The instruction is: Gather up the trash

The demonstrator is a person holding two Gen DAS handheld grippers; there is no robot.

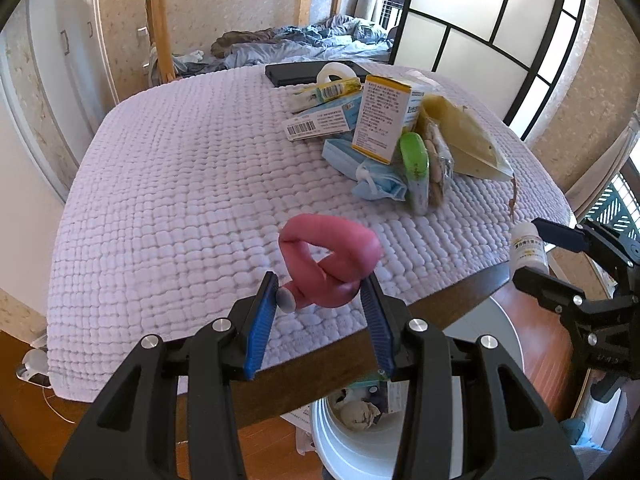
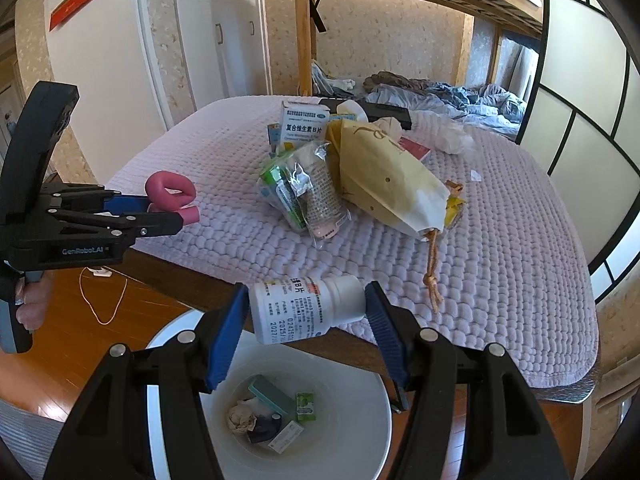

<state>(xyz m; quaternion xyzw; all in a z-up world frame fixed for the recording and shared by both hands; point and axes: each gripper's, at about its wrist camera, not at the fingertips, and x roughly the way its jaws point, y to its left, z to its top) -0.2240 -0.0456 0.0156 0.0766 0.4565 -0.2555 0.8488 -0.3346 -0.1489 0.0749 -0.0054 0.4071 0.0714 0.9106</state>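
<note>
Right gripper [image 2: 306, 312] clamps bottle [image 2: 304, 306] over bin [image 2: 372, 400]; left gripper [image 1: 320, 300], jaws near-closed, holds pink tube [image 1: 328, 256]. Early release drops tube on the bench.

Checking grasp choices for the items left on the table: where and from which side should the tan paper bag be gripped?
Grip the tan paper bag at its near open mouth, where the white folded edge and cord hang clear of the heap. Come in from the table's near edge, with the gripper closing across the flat thickness. It lies flat and slanted, its far end resting against boxes and foil packets, so the near end looks freest.
</note>
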